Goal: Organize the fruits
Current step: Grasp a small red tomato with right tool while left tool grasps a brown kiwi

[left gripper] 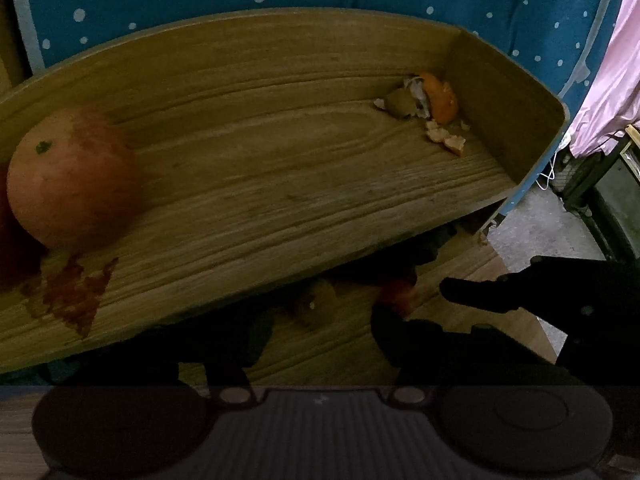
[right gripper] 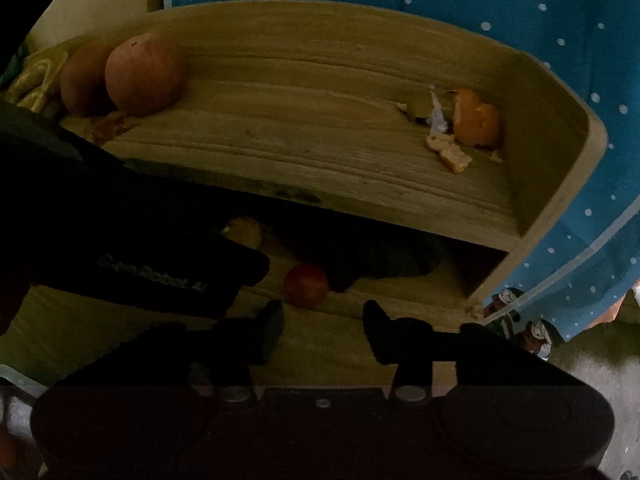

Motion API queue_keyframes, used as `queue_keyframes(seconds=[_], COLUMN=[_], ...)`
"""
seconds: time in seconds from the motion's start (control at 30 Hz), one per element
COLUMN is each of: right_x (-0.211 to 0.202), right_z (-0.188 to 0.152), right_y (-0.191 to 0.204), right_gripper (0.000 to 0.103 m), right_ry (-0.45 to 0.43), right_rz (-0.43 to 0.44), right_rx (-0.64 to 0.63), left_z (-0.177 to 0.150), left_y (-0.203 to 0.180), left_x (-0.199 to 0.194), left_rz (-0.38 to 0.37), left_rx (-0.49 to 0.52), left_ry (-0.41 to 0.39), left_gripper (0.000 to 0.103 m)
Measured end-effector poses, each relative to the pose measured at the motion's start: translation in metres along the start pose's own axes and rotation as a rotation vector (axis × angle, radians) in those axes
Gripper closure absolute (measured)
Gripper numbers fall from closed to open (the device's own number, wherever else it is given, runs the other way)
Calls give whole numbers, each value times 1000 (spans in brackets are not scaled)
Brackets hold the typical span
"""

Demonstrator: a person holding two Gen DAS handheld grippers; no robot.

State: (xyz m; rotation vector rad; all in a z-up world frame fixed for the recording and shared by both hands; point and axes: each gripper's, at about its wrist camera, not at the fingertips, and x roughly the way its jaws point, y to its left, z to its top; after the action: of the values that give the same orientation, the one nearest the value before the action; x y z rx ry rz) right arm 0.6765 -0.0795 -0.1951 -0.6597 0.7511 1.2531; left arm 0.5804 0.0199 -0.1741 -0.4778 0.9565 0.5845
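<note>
- Two apples (right gripper: 140,74) sit side by side at the upper left of your right view, on the top shelf (right gripper: 304,148); your left view shows one clearly, at mid left, with only a dark red edge of the other at the frame's border.
- A small red fruit (right gripper: 306,285) lies on the lower shelf, centre of your right view, just beyond the fingertips; in your left view it is a dim red patch at lower centre right.
- Orange peel (right gripper: 476,120) and scraps lie at the right end of the top shelf, near its side wall, in both views.
- The shelf is wood-grained with a raised curved rim; behind it hangs a blue cloth (right gripper: 520,20) with white dots. Pink fabric (left gripper: 608,92) shows at the right edge of your left view only.
- Your right gripper (right gripper: 322,322) points at the lower shelf, jaws spread, nothing between them.
- Your left gripper (right gripper: 168,264) reaches in from the left of the right view; its jaws are lost in shadow, so you cannot tell their state.
</note>
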Motion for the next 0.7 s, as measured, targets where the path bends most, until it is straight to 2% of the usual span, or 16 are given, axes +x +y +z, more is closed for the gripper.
queue_keyframes(seconds=[0.2,0.33,0.47,0.7], right_x=[7,8,8,9], right_z=[4,5,5,5], right_y=[-2,-3,-6,-5], right_gripper=[61,69,72,71], right_ry=[-6,-7,-11,-26], right_rz=[20,37,45,50], right_rx=[-8,-4,2,15], left_z=[1,2,2,2], left_y=[-4,-4,-7,-5], left_x=[9,16,16,18], left_rz=[3,4,11,20], left_rx=[-5,-21,-2,-4], left_ry=[14,22,19,13], left_gripper=[50,53,64,75])
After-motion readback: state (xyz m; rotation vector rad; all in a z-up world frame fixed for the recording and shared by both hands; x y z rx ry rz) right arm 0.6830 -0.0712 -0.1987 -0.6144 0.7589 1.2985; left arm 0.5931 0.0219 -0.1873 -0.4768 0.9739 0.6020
